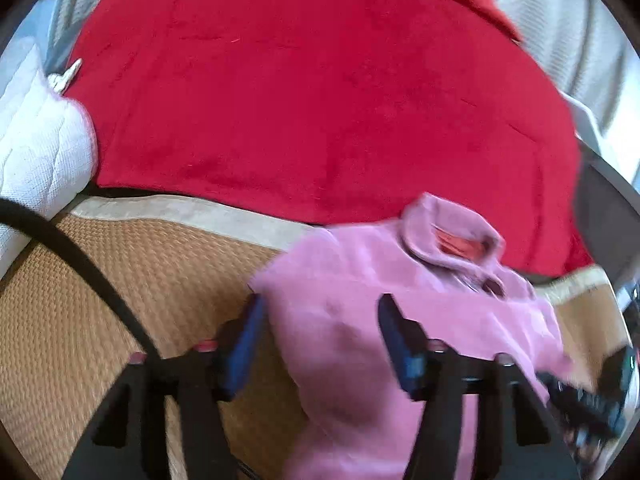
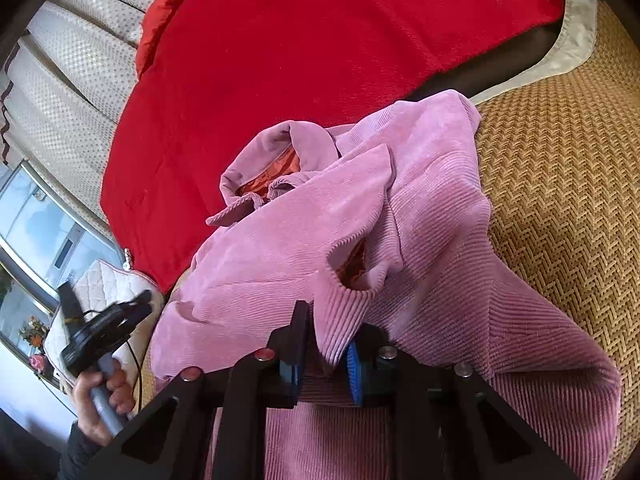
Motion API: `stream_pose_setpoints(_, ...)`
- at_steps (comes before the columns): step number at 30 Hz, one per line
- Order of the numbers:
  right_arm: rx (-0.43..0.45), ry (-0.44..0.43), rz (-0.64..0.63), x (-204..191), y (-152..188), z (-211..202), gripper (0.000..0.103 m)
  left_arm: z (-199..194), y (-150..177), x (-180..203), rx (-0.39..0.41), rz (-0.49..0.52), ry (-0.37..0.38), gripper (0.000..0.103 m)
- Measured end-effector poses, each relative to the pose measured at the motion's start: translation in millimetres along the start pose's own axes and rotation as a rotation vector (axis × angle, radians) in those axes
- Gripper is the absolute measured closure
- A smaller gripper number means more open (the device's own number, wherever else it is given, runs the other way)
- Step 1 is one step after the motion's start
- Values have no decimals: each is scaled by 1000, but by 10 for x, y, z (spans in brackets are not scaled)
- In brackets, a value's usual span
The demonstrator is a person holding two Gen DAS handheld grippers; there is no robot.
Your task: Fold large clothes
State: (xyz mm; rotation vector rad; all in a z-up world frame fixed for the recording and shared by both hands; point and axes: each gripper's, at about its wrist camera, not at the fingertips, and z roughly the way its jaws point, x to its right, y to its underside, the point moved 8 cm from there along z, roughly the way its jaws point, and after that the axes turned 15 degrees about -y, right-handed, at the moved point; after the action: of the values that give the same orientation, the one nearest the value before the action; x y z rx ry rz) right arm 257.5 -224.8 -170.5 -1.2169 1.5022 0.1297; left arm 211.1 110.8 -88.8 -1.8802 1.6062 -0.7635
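Note:
A pink corduroy jacket (image 1: 400,320) with an orange lining lies on a woven straw mat (image 1: 120,280); its collar points toward the red blanket. It also shows in the right wrist view (image 2: 320,220). My left gripper (image 1: 320,308) is open and empty, hovering over the jacket's left part. My right gripper (image 2: 328,340) is shut on a ribbed pink cuff or edge of the jacket and holds it lifted over the body. The left gripper (image 2: 100,324), held by a hand, appears at lower left in the right wrist view.
A large red blanket (image 1: 320,80) covers the far part of the bed. A white quilted pillow (image 1: 36,144) lies at the left. Light patterned curtains (image 2: 72,72) and a window (image 2: 36,220) stand beyond. A black cable (image 1: 80,252) crosses the mat.

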Motion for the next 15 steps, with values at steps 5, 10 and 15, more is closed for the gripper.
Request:
stream_pose_setpoints(5,-45,-30,60,-41,-22,-89,76,210,609,109,-116,143,-117,38)
stream_pose_setpoints(10,-3,-59,158,-16,-162,-203,75,186,653,45,-108,110,-113,37)
stream_pose_setpoints(15,-94,209,18,36,5,-221,96,236,666,-23,-114,62,-89,28)
